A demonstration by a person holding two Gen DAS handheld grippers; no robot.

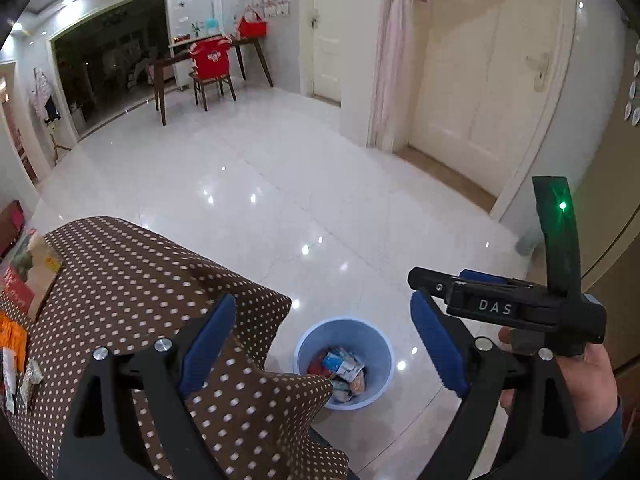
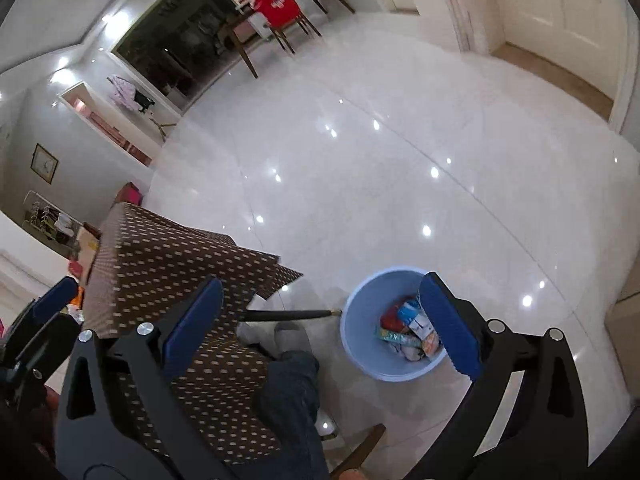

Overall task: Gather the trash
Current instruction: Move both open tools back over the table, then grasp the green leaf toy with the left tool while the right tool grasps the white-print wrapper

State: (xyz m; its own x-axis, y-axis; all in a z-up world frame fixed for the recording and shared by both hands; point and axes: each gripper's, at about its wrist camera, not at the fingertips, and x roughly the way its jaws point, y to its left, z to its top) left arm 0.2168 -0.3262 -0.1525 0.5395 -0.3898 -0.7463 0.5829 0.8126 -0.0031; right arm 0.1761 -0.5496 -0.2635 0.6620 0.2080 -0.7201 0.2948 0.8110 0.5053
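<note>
A light blue bin [image 1: 306, 342] stands on the white floor beside the table, with several crumpled wrappers [image 1: 342, 368] inside. My left gripper [image 1: 323, 300] hangs open and empty high above it. The right gripper's black body [image 1: 492, 306] shows at the right, held by a hand [image 1: 592, 380]. In the right wrist view, the right gripper [image 2: 322, 280] is open and empty above the bin [image 2: 362, 304] and its wrappers [image 2: 404, 330]. More trash lies on the table at the far left: an orange wrapper [image 1: 12, 340], a cardboard piece [image 1: 42, 280] and small packets [image 1: 30, 378].
The table wears a brown polka-dot cloth [image 1: 132, 280] whose corner hangs near the bin. Under it are a dark table leg [image 2: 288, 314], the person's jeans leg [image 2: 292, 384] and a slipper [image 2: 290, 334]. A dining table with a red-covered chair [image 1: 210, 60] stands far off.
</note>
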